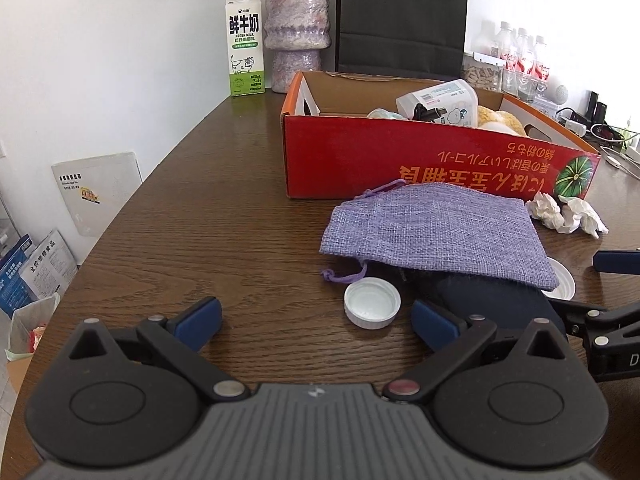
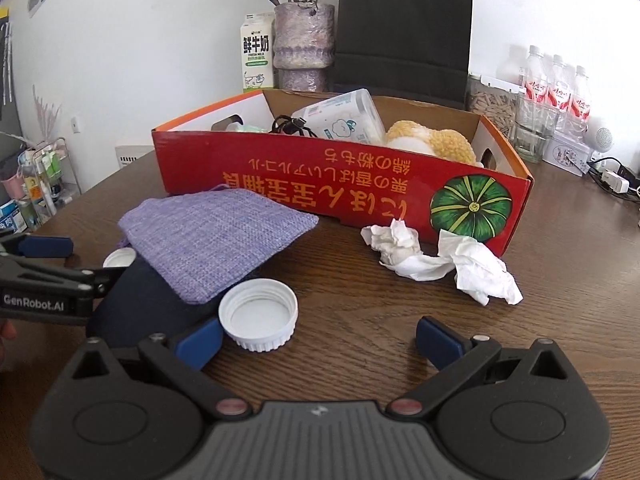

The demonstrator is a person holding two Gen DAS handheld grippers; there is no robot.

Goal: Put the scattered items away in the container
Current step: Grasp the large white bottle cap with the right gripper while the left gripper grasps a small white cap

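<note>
A red cardboard box (image 1: 400,160) (image 2: 304,168) stands on the brown table, holding a white plastic jar, a black cable and a yellow plush item. In front of it lies a purple woven pouch (image 1: 436,228) (image 2: 212,232), resting partly on a dark navy object (image 1: 492,300) (image 2: 140,304). Two white caps lie nearby: one (image 1: 372,304) (image 2: 119,258) left of the navy object, one (image 2: 259,316) (image 1: 562,280) right of it. Crumpled white tissues (image 2: 444,260) (image 1: 564,212) sit by the box's right corner. My left gripper (image 1: 316,322) (image 2: 60,256) is open. My right gripper (image 2: 320,338) is open, the larger cap by its left finger.
At the back stand a milk carton (image 1: 245,44), a purple vase (image 1: 298,36) with flowers, a black paper bag (image 2: 404,28), a jar and several bottles (image 2: 556,92). Chargers and cables (image 2: 612,180) lie at the far right. The table's left edge curves near the wall.
</note>
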